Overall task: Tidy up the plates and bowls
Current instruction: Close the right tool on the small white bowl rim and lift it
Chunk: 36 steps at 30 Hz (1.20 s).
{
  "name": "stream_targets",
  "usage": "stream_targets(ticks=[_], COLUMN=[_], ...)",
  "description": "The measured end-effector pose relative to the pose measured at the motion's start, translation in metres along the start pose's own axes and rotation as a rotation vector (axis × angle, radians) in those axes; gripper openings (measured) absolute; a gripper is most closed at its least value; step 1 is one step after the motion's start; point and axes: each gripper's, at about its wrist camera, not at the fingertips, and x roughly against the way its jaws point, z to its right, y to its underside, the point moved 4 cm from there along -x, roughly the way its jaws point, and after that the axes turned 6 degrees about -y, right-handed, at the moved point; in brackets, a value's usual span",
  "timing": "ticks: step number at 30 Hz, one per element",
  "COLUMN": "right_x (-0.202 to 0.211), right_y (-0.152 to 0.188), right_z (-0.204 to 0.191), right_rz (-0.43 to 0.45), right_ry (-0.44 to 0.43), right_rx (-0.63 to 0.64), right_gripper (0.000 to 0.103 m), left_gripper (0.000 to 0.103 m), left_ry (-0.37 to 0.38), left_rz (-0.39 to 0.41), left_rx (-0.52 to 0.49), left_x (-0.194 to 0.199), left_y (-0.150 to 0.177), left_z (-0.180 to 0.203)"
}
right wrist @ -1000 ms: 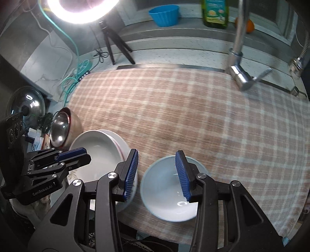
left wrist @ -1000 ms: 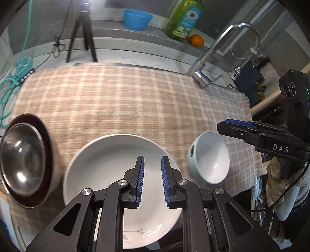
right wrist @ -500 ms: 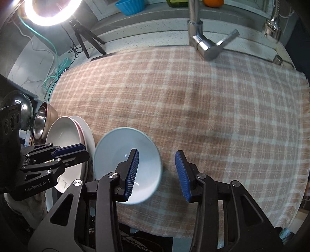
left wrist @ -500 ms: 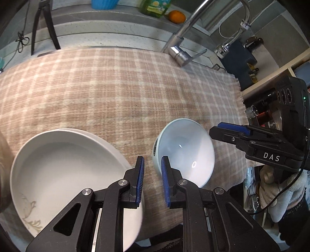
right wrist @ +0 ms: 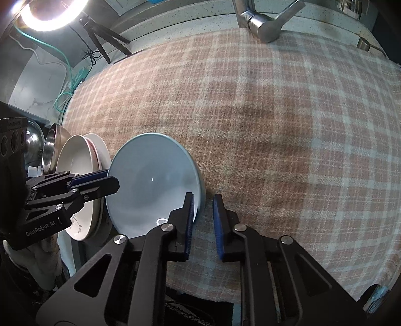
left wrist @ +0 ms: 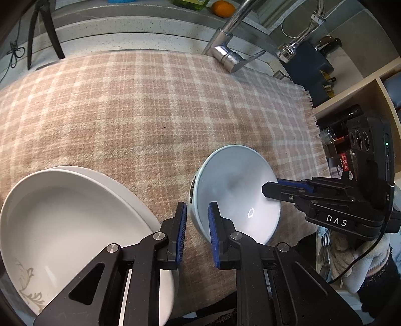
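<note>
The pale blue bowl (left wrist: pixel 233 190) rests on the checked cloth (left wrist: pixel 150 112) close to its near edge, tilted slightly, with the white deep plate (left wrist: pixel 62 213) just beside it on the left. The left gripper (left wrist: pixel 196 208) straddles the bowl's left rim, one pad inside and one outside; its jaws are narrow, have just closed a little further, and appear to bear on the wall. The right gripper (right wrist: pixel 203 198) straddles the opposite rim in the same manner; its jaws have just been closing from a wider setting and now stand narrow with the rim between them. The step in hand is judged to be a two-point grasp of the bowl, before it is lifted and carried to its proper place. The next move calls for an even lift on both sides, since an unequal pull could let the thin rim slip from the pads. The white deep plate sits on at least one further plate, and a steel bowl (right wrist: pixel 50 148) stands beyond that stack at the left end of the cloth. These lie close to the path of any move leftward, so the bowl must clear the plate's edge. The tap (left wrist: pixel 225 52), an orange (left wrist: pixel 221 7) and a tripod (left wrist: pixel 42 30) stand well apart at the back.
</note>
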Motion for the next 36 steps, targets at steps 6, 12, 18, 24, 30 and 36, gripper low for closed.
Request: stream_targets(ticks=[6,12,18,24,30,36], right_x=[0.0,0.009,0.019,0.019,0.009,-0.011], right_y=[-0.001,-0.011,-0.026,-0.041,-0.056,-0.065], right_z=[-0.003,-0.017,-0.045,-0.089,-0.136,-0.187], right_rz=[0.007,0.036,0.068,0.082,0.08,0.06], right_ry=[-0.001,0.005,0.001,-0.014,-0.036,-0.075], right_rx=[-0.013,0.0,0.036,0.088,0.134,0.172], right_gripper=[0.009,0.009,0.009,0.009,0.009,0.009], left_gripper=[0.01,0.01,0.01,0.01,0.01,0.01], left_ry=[0.01,0.014,0.01,-0.001,-0.02,-0.035], left_rz=[-0.005,0.035,0.092,0.134,0.165,0.188], left_rx=[0.004,0.012,0.024,0.057,0.088,0.135], left_x=[-0.001,0.016,0.042,0.07,0.097,0.122], left_y=[0.001,-0.003,-0.009,-0.011,-0.011,-0.004], left_z=[-0.001,-0.004,-0.018,-0.048,-0.085,-0.13])
